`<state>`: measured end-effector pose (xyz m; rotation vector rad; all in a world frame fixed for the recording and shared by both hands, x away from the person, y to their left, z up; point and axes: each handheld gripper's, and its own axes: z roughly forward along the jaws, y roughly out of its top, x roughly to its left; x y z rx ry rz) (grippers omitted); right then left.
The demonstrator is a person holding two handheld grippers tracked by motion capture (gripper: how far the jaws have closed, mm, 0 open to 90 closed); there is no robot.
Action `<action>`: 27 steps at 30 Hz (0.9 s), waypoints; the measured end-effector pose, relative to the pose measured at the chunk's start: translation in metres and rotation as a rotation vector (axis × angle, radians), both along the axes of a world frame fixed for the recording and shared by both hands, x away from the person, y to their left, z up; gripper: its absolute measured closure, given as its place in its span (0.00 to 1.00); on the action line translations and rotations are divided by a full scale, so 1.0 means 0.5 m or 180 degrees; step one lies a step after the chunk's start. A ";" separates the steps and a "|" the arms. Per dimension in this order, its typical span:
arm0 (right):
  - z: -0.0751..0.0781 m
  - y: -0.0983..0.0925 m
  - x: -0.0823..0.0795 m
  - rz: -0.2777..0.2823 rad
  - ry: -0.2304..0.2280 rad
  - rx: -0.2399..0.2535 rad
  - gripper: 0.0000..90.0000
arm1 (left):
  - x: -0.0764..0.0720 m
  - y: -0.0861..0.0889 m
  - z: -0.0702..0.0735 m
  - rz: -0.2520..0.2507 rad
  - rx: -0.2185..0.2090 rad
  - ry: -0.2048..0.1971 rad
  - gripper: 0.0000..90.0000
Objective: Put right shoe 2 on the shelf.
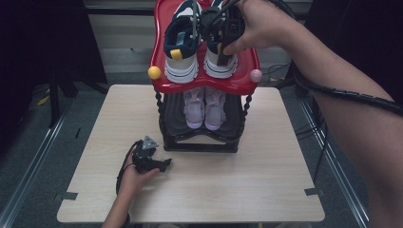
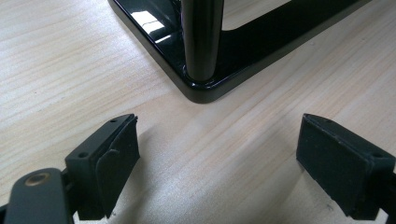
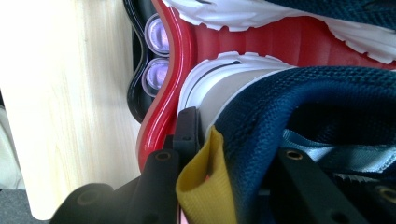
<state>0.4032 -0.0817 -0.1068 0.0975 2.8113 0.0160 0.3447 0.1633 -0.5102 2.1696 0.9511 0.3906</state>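
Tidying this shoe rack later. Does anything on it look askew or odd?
Nothing stands out: both navy shoes sit upright on the red shelf, the pink pair below, parallel. The right tongs grip one navy shoe's heel.

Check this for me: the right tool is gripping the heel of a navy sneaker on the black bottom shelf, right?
Not quite: the right tool grips the navy sneaker by its heel on the red top shelf, as the high view shows; the black bottom shelf holds a pink pair.
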 end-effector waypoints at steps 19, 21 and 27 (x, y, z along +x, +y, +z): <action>-0.009 0.004 -0.001 -0.0017 0.0002 0.0150 0.79 | 0.000 0.000 0.000 -0.0007 -0.0002 0.0006 0.14; -0.010 0.002 -0.001 -0.0008 -0.0018 0.0172 0.77 | 0.000 0.000 0.000 -0.0006 -0.0004 0.0006 0.14; -0.011 -0.011 -0.002 -0.0094 -0.0077 0.0176 0.67 | 0.000 0.000 0.000 -0.0007 -0.0002 0.0006 0.14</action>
